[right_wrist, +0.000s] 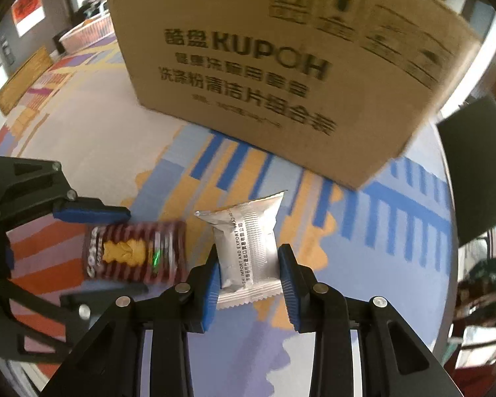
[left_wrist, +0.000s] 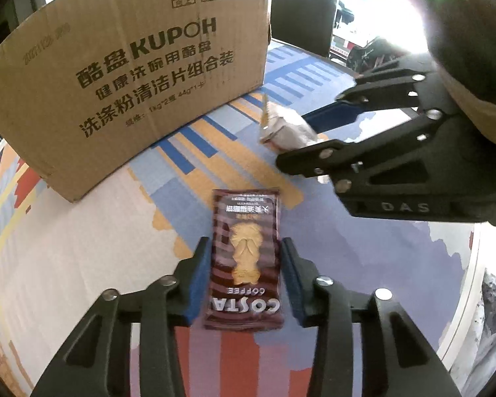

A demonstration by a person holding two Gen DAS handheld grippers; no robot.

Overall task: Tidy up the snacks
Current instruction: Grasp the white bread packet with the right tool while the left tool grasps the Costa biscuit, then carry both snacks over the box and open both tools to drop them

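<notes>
A brown Costa Coffee biscuit packet [left_wrist: 244, 261] lies between the blue pads of my left gripper [left_wrist: 244, 248], which is shut on it; it also shows in the right wrist view [right_wrist: 135, 251]. My right gripper [right_wrist: 249, 258] is shut on a silver snack packet [right_wrist: 248, 244], seen also in the left wrist view [left_wrist: 287, 129]. Both packets are just above the patterned tablecloth [left_wrist: 99, 231]. A large KUPOH cardboard box [left_wrist: 132, 66] stands behind them, also in the right wrist view [right_wrist: 281, 66]. The two grippers are side by side.
The round table's edge [left_wrist: 473, 264] curves at the right. A dark chair [right_wrist: 473, 165] stands beyond the table at the right. A yellow board [right_wrist: 20, 82] lies at the far left of the table.
</notes>
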